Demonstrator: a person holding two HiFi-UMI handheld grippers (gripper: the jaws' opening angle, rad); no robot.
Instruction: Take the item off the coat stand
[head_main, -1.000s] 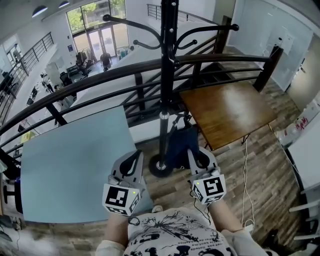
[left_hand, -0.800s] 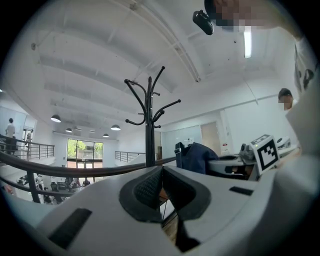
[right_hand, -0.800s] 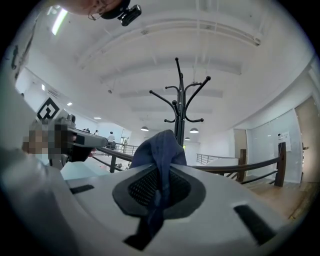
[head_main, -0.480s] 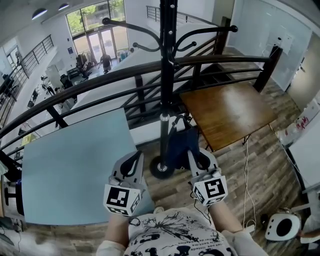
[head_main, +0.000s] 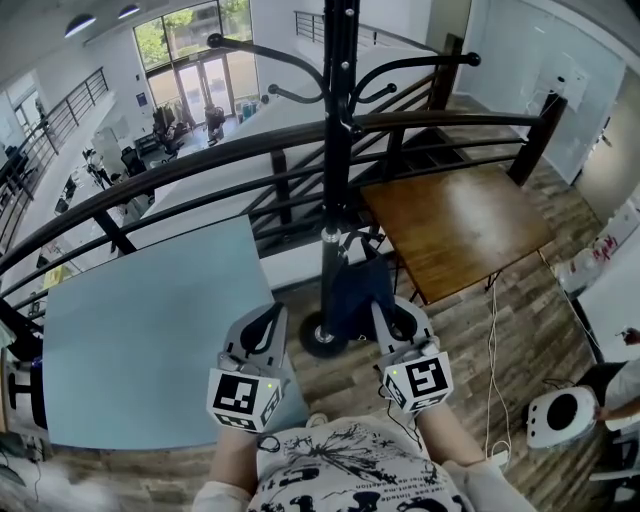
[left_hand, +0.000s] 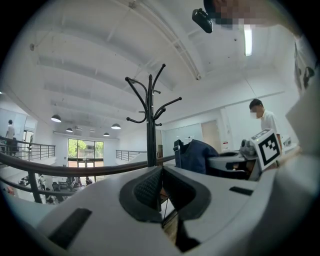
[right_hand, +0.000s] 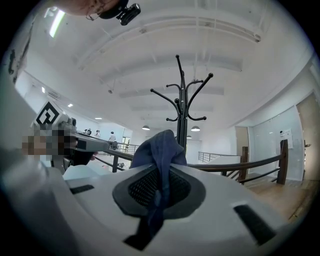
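Bright mezzanine, black railing, coat stand. Right gripper fingers clamp a dark blue cloth bag, bunched between them; likely soft, light, best held by its strap. Left gripper fingers closed, empty.

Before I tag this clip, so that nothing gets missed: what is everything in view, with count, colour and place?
metal coat stand: one, black, straight ahead, in front of the railing.
fabric bag: one, dark blue, low beside the stand's pole.
wooden table: one, brown, right of the stand.
flat tabletop: one, pale blue, at left.
curved railing: one, black, across the view behind the stand.
round device: one, white, on the floor at far right.
cable: one, white, on the plank floor at right.
left gripper: one, grey, jaws together, empty, near the stand's base.
right gripper: one, grey, shut on the bag's fabric.
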